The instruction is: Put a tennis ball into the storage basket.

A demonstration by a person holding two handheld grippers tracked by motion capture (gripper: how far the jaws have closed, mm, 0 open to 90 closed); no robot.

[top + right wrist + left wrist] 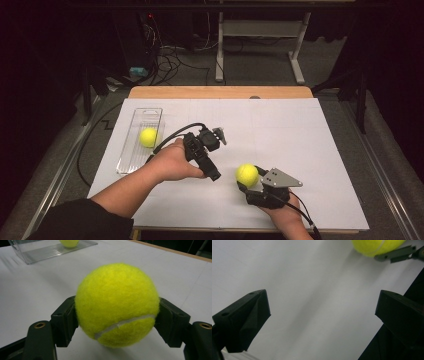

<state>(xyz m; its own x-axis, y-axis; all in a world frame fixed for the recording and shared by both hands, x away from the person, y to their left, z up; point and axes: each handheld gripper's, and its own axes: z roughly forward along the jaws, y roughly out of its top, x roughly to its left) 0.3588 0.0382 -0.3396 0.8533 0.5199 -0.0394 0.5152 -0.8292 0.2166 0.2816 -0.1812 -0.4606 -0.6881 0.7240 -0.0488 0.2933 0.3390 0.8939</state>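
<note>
Tennis ball held: yellow tennis ball point(247, 175) sits clamped between the right gripper point(250, 186) fingers point(65, 320), low over the white desk point(300, 150) near its front edge (the right gripper view shows both pads pressed into the felt, seam facing the camera).
Tennis ball in tray: second ball point(148, 137) already lies inside the clear tray point(131, 165), about mid-length.
Key relation: tray lies to the left and farther back from the held ball, well apart; left hand point(172, 162) and left gripper point(215, 135) sit between the two.
Tray axis: long side runs front-to-back on the desk, so free room for another ball is at the near end or the far end of the ball already there.
Nearer hand: left is nearer the tray, but the right one has the ball (judgement: the carry goes leftward across the left hand's spot, so collision is the risk).
Left fingers: spread wide, nothing between them; the left gripper view looks at bare desk with the held ball at its top edge.
Right fingers: closed on the ball.
Count: tennis balls two; trays one; grippers two.
Step (judged): ball picked, transfer to tray not yet done.
</note>
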